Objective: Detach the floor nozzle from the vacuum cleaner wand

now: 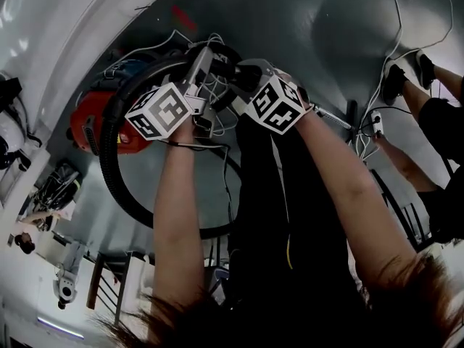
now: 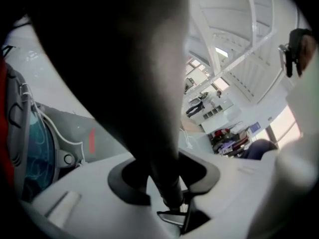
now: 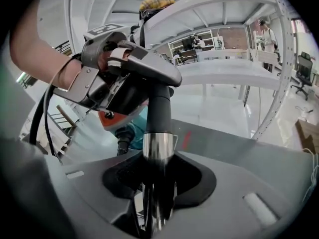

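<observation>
In the right gripper view a chrome wand tube [image 3: 158, 148] with a black handle section [image 3: 159, 106] above it stands in the notch between my right gripper's [image 3: 157, 185] jaws, which are closed on it. My left gripper [image 3: 112, 78] grips the black handle's bend further up. In the left gripper view a dark, blurred handle tube [image 2: 159, 133] fills the gap of the left gripper [image 2: 169, 185]. From the head view both grippers, left [image 1: 210, 64] and right [image 1: 246, 75], meet close together over the black hose [image 1: 116, 172]. I cannot make out the floor nozzle.
The red vacuum body [image 1: 94, 125] with a teal part [image 3: 130, 128] lies on the grey floor at the left. White cables and a power strip [image 1: 375, 122] lie at the right, near another person's legs and shoes [image 1: 406, 78]. Chairs [image 1: 109, 281] stand below left.
</observation>
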The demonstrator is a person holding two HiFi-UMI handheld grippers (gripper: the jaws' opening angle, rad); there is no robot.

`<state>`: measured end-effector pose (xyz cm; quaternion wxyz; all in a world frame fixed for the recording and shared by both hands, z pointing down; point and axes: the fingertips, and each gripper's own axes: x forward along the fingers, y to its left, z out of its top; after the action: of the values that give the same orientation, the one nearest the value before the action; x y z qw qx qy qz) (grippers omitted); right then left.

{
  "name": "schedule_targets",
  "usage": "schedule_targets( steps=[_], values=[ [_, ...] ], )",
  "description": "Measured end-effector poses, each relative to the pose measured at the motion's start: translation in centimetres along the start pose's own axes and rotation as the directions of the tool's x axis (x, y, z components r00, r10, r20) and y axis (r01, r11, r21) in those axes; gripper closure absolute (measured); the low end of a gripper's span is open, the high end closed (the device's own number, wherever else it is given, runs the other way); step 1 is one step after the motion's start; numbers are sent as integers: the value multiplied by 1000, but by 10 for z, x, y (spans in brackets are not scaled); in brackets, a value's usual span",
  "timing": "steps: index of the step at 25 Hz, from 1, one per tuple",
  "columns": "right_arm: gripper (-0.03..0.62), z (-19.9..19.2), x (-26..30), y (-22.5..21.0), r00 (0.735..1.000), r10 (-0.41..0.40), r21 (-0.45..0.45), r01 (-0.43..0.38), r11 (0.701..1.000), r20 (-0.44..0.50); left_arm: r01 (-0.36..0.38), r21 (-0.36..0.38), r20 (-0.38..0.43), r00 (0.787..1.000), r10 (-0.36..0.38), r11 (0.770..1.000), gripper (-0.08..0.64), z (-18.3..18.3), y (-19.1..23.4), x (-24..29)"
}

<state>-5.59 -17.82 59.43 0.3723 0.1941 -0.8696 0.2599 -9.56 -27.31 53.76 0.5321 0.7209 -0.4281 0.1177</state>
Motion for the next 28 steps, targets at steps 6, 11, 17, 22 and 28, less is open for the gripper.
schedule_targets(
  steps=[6, 11, 17, 22, 28],
  values=[
    [434, -20, 9, -10, 981, -159, -24, 157, 987, -107, -264, -22, 20, 964, 264, 964, 414, 22, 28, -10],
    [433, -51, -1, -15, 983, -138, 23, 142, 990, -117, -214, 79, 66, 976, 209, 974, 414, 65, 38, -28],
    [433, -53, 5, -8, 984, -118, 22, 122, 992, -135, -255, 47, 75, 965, 251, 966, 411, 27, 44, -29],
    [433, -54, 6, -10, 982, -122, 24, 126, 992, -142, -269, -33, 73, 960, 271, 962, 409, -2, 59, -32],
    [431, -56, 16, -12, 982, -117, 28, 122, 992, -148, -315, -55, 64, 946, 318, 947, 397, -34, 77, -33]
  ],
)
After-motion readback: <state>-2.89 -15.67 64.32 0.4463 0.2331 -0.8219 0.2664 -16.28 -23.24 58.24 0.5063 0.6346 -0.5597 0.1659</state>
